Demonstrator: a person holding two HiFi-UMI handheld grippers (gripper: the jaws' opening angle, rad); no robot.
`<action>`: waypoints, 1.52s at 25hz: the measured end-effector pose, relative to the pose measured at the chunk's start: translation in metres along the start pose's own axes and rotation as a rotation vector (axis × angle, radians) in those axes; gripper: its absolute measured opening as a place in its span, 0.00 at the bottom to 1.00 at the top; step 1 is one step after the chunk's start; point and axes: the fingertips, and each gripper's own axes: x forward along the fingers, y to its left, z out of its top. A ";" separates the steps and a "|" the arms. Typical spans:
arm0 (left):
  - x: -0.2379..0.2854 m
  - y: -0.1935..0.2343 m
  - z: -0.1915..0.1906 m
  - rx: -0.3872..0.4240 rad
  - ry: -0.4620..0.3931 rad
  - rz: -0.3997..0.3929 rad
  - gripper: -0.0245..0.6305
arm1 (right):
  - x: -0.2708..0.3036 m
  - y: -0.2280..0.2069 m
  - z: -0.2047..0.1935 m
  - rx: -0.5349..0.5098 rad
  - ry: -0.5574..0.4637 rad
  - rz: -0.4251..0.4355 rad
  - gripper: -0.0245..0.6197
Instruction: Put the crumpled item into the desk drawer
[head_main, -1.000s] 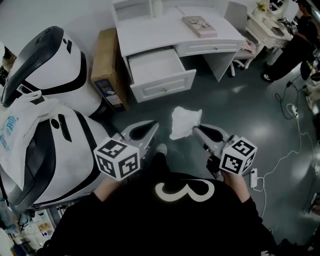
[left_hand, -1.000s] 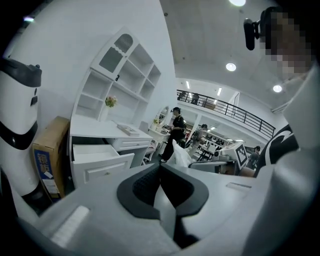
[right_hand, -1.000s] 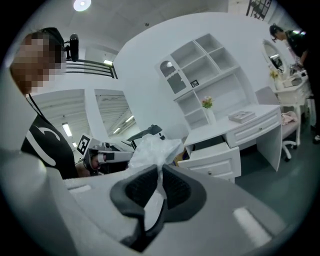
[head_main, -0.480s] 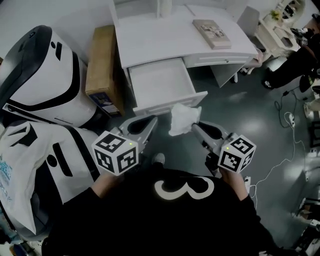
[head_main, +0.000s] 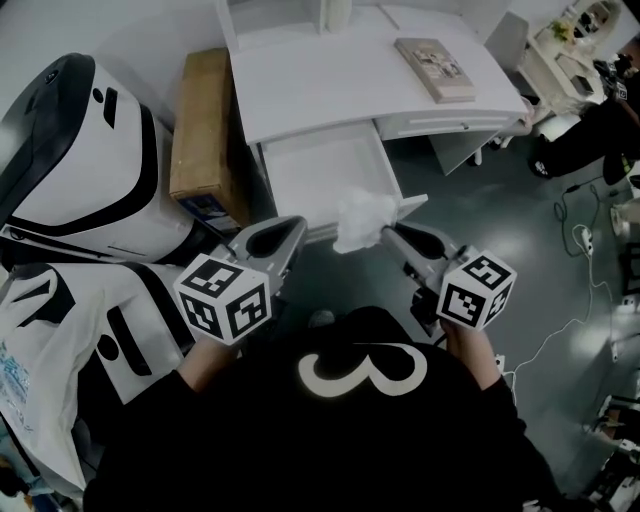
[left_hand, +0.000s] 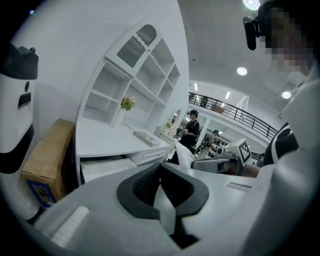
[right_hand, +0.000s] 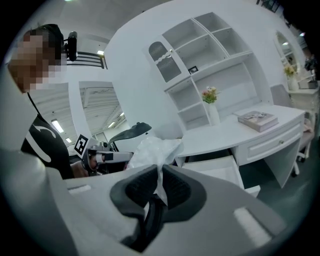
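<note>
The right gripper (right_hand: 160, 184) pinches a tail of the paper (right_hand: 152, 151) between its fingers, and the wad bulges just beyond the tips. The open drawer (head_main: 322, 172) lies ahead of and below those tips. From the head view the paper seems to hang about over its front edge, not yet inside. The left gripper (left_hand: 161, 181) has its fingers pressed together on nothing, off to the side. To do this well, carry the tips forward over the drawer's middle, dip low, then spread the fingers — a light wad may cling or drift.
</note>
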 end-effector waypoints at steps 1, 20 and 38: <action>0.001 0.002 0.001 0.002 0.001 0.003 0.05 | 0.002 -0.001 0.002 -0.001 -0.001 0.003 0.09; 0.063 0.087 0.019 -0.073 0.055 0.126 0.05 | 0.098 -0.093 0.027 0.016 0.117 0.053 0.09; 0.089 0.177 0.024 -0.173 0.064 0.243 0.05 | 0.216 -0.157 0.000 -0.044 0.388 0.090 0.09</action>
